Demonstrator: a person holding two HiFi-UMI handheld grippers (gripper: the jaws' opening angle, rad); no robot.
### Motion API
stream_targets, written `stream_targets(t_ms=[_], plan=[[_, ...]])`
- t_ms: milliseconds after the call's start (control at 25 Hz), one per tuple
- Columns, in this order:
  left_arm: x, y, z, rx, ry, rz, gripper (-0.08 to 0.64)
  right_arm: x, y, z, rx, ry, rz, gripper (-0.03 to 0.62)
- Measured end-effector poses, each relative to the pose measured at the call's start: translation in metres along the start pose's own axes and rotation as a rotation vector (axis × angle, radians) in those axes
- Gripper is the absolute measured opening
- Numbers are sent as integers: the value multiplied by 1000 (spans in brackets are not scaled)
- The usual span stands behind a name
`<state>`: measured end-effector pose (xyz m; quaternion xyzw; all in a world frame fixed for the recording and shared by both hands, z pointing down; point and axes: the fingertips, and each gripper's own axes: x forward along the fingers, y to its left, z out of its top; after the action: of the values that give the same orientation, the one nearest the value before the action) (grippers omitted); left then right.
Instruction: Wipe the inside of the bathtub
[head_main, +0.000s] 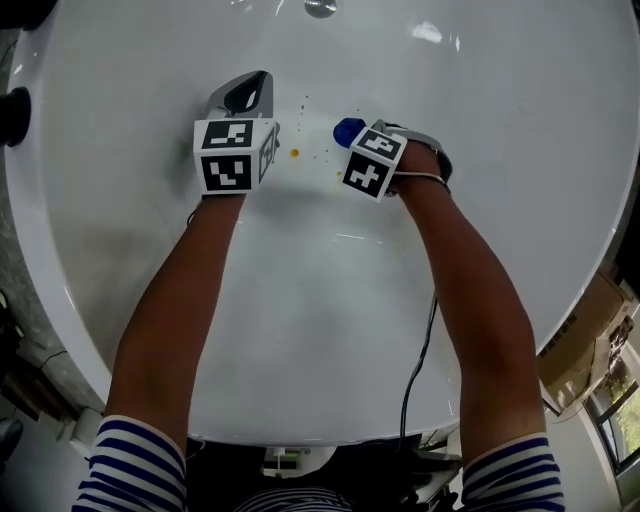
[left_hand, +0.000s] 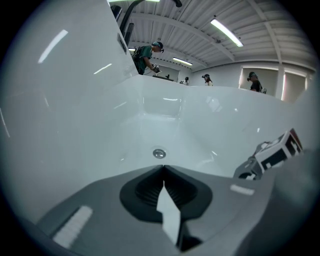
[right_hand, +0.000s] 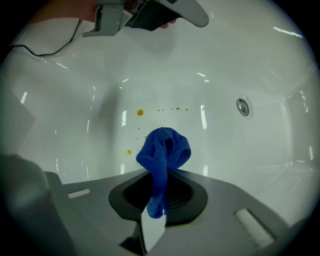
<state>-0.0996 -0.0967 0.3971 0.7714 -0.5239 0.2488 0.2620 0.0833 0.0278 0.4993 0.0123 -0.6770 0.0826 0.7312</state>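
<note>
Tub (head_main: 330, 330), beneath both grippers. Left gripper (left_hand: 163, 169): jaws together, empty. Right gripper (right_hand: 161, 175): clamped on a blue cloth (right_hand: 165, 147). Risk: the cloth, pinched by a narrow fold, could pull free under wiping pressure. Tub contents: yellow spots (head_main: 294, 153), drain (head_main: 320, 8).

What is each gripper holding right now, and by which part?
The right gripper pinches the blue cloth by a gathered neck, and its bulk bunches beyond the jaws. The left gripper is shut on nothing.
</note>
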Motion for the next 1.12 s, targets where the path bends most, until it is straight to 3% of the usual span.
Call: stream_targets(t_ms=[440,1120], plan=[[27,4,-41,8,20,-19,3,29,-73,19,-6,-21,-89,52],[33,3,-55,1,8,-47,3,56,-81,30,-23,25,-61,51]])
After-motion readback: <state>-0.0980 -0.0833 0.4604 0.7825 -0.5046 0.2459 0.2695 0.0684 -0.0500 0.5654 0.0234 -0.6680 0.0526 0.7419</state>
